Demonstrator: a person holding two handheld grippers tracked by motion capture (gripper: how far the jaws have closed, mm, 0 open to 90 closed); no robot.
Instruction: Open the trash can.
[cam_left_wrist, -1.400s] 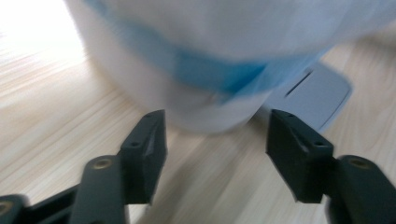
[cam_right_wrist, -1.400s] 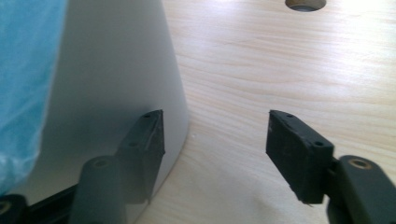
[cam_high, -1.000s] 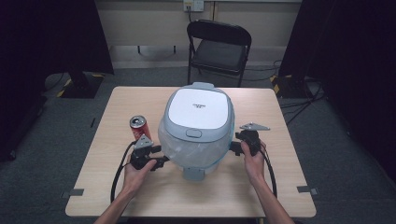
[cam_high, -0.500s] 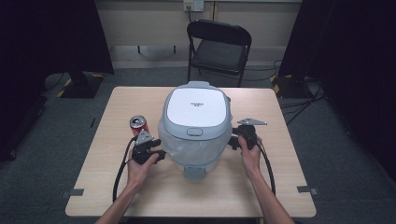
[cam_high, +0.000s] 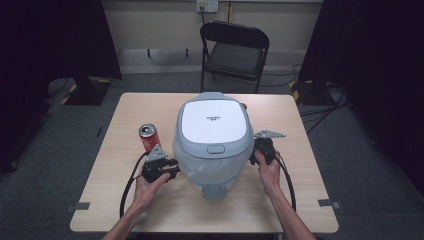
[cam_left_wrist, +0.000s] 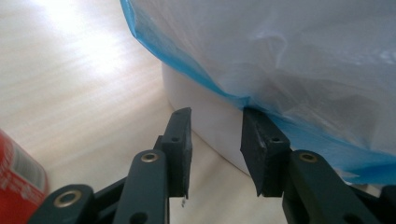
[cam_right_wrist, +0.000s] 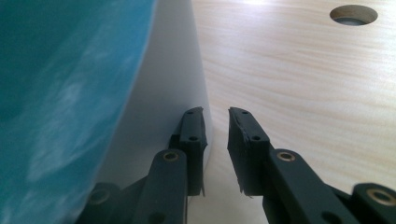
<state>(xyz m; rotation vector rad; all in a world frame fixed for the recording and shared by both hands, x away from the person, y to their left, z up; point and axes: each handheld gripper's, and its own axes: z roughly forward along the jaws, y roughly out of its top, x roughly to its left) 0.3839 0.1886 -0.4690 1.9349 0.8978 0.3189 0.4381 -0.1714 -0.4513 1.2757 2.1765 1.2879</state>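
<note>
Where grippers flank bin (cam_high: 214, 135), red can (cam_high: 148, 137) beside.

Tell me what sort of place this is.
Probably a lab or studio set up for recording, not a home. A bare wooden table stands on grey carpet with dark curtains on both sides, a lone folding chair behind it, and tape marks on the table corners.

One lidded bin (cam_high: 214, 137), one red can (cam_high: 148, 136), one table (cam_high: 110, 190), one folding chair (cam_high: 233, 52)
</note>
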